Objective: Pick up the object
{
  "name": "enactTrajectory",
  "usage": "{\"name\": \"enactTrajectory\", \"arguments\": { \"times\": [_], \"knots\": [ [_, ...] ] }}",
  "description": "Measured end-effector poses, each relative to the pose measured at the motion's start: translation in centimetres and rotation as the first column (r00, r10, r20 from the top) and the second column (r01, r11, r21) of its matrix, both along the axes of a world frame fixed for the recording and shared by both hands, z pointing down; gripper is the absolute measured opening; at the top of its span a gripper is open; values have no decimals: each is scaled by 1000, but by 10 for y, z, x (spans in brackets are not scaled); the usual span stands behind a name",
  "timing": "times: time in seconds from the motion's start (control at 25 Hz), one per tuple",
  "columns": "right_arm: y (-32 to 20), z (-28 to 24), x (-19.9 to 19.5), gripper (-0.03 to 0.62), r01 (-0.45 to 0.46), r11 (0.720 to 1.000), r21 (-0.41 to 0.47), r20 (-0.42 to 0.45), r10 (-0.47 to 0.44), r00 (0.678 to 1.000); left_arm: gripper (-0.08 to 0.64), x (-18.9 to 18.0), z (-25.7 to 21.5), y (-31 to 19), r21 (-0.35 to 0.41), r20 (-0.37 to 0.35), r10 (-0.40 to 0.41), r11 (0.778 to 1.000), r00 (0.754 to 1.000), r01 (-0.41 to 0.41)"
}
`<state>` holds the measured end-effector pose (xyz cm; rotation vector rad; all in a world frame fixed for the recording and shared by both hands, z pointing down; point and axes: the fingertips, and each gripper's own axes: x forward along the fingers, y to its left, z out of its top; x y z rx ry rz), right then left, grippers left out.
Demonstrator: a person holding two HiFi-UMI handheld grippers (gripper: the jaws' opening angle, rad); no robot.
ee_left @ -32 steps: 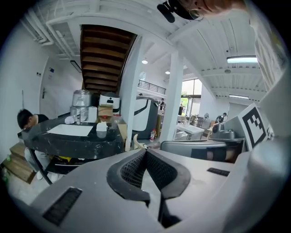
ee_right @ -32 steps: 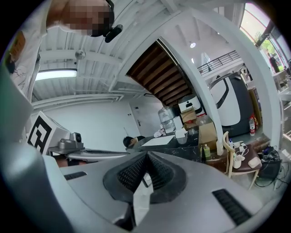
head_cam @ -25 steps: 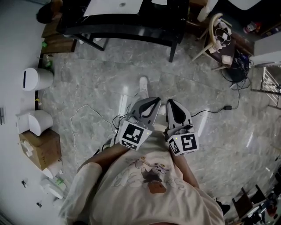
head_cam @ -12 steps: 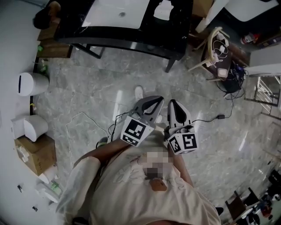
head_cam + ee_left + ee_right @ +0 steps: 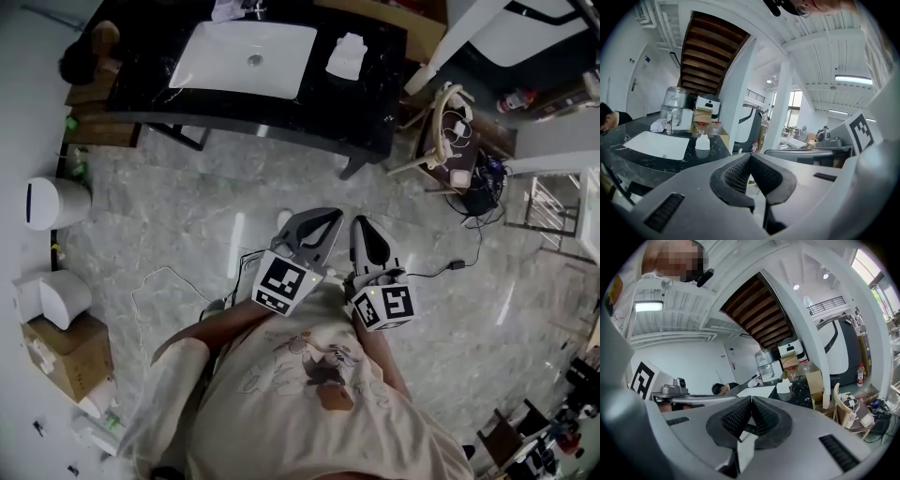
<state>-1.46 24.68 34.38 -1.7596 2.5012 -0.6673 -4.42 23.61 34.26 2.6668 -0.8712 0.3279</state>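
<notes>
Small white object (image 5: 348,55) sits on the black countertop (image 5: 371,101), right of the white sink (image 5: 246,58); what it is, can't tell from here. Well short of it, left gripper (image 5: 332,216) and right gripper (image 5: 358,223) hover side by side over the marble floor (image 5: 178,216), both jaws pressed together, nothing between them.

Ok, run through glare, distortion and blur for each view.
Head view: fisheye bends the black counter, and pale glare streaks lie on the marble floor. Left gripper view: round black vignette, the ceiling light blown out, the left gripper slightly soft up close. Right gripper view: same vignette, the pillar bowed, the window overexposed.
</notes>
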Motion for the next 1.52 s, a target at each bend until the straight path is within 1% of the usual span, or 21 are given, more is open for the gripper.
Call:
{"name": "enactTrajectory", "arguments": {
  "times": [0.24,0.56,0.68,0.8,0.92,1.08,1.48,1.52],
  "knots": [
    [-42,1,-20,17,-30,1000,-3,-42,29,999,3,-24,-2,-47,15,-18,13,1000,1000,-13],
    [-89,1,-61,17,-58,998,11,-81,59,995,3,-66,-5,-97,37,-38,34,999,999,-33],
    [-99,4,-72,17,-67,998,6,-93,67,993,3,-80,6,-107,3,-36,36,999,999,-36],
    [-101,10,-71,18,-111,994,-17,-98,108,989,3,-92,12,-112,-32,-44,26,999,999,-28],
    [-97,17,-71,18,-155,987,-51,-112,149,983,3,-94,16,-106,-43,-44,48,998,998,-49],
    [-100,21,-79,20,-150,987,-60,-112,143,983,3,-98,23,-106,-51,-21,57,997,998,-58],
    [-107,27,-75,20,-151,986,-66,-77,146,986,3,-98,28,-114,-65,-4,38,997,999,-38],
    [-109,26,-74,29,-150,987,-64,-73,145,987,3,-96,27,-115,-66,-4,40,997,999,-40]
  ]
}}
